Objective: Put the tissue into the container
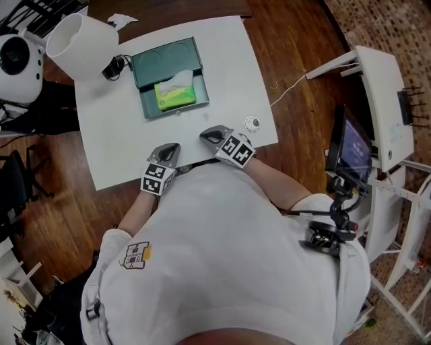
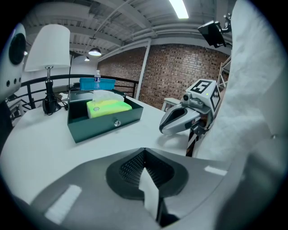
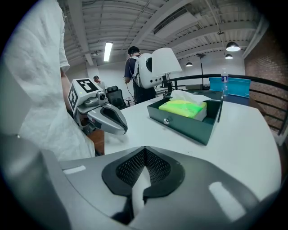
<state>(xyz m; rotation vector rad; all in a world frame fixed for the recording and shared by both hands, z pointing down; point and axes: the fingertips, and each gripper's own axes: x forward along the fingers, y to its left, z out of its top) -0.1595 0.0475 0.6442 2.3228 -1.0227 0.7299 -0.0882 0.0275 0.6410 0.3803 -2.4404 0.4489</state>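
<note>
A dark green container (image 1: 176, 110) stands open at the back middle of the white table (image 1: 108, 145), its lid tipped back. Inside lies a green tissue pack (image 1: 175, 94) with white tissue poking from its top. My left gripper (image 1: 172, 147) and right gripper (image 1: 204, 135) rest near the table's front edge, both shut with nothing between the pads, well short of the container. The left gripper view has its own shut jaws (image 2: 143, 155), the container (image 2: 105, 123), the pack (image 2: 108, 108) and the right gripper (image 2: 180, 119). The right gripper view has the container (image 3: 184, 126) and the left gripper (image 3: 108, 119).
A lamp with a white shade (image 1: 77, 37) stands at the table's back left corner. A small round object (image 1: 252, 123) lies near the right edge, with a white cable (image 1: 289, 91) trailing off it. A crumpled white scrap (image 1: 121, 20) lies behind the container. A screen on a stand (image 1: 347, 148) is at the right.
</note>
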